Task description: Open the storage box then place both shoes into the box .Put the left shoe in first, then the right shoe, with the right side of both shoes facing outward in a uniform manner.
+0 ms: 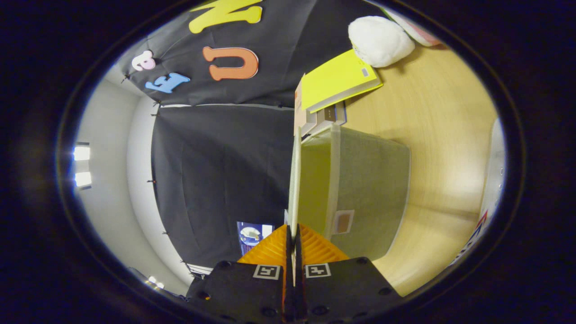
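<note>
The view is rolled on its side. The grey-green fabric storage box point(373, 189) stands on the wooden table point(441, 121), with a small label on its front wall. Its lid point(294, 180) is lifted and shows edge-on as a thin pale strip running straight ahead from my fingers. My gripper point(294, 236) is shut on the lid's near edge, both fingers pressed on it. Between lid and rim, the box's yellowish inside point(315, 180) shows. A white item with small holes and a red-blue stripe point(492, 189), possibly a shoe, lies beyond the box at the table's edge.
A yellow book point(337, 81) tops a small stack of books point(321, 119) just behind the box. A white plush lump point(380, 40) lies past the books. The black booth wall point(216, 171) stands behind the lid, with a small screen point(254, 236) low on it.
</note>
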{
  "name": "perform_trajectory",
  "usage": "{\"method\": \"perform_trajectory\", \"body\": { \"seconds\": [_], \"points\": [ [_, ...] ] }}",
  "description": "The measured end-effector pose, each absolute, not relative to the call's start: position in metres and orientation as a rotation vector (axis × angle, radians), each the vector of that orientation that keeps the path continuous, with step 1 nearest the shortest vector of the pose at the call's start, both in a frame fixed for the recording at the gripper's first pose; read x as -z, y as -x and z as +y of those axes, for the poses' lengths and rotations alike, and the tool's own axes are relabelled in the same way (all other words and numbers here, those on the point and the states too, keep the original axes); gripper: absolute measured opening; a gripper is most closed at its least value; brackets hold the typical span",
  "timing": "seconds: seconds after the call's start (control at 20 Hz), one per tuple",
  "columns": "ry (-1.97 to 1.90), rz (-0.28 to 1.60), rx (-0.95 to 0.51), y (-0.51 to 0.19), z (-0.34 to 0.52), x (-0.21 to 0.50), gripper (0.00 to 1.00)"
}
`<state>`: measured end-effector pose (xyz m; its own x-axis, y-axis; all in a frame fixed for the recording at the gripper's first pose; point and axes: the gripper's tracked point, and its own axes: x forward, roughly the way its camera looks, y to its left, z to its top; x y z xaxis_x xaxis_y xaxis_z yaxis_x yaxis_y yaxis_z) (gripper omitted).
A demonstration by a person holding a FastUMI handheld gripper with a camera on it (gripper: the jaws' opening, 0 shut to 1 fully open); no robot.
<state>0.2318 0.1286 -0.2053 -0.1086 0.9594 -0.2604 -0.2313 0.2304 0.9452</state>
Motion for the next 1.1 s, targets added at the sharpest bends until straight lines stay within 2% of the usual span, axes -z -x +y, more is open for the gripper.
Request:
{"method": "perform_trajectory", "body": {
  "seconds": [0.4, 0.8, 0.9, 1.1],
  "points": [
    [-0.747, 1.139, -1.148, -0.209, 0.208, 0.13, 0.09],
    [-0.831, 1.09, -1.211, -0.172, 0.339, 0.106, 0.09],
    [-0.802, 1.122, -1.231, -0.161, 0.37, 0.111, 0.22],
    [-0.62, 1.214, -1.192, -0.142, 0.404, 0.14, 1.0]
  ]
}}
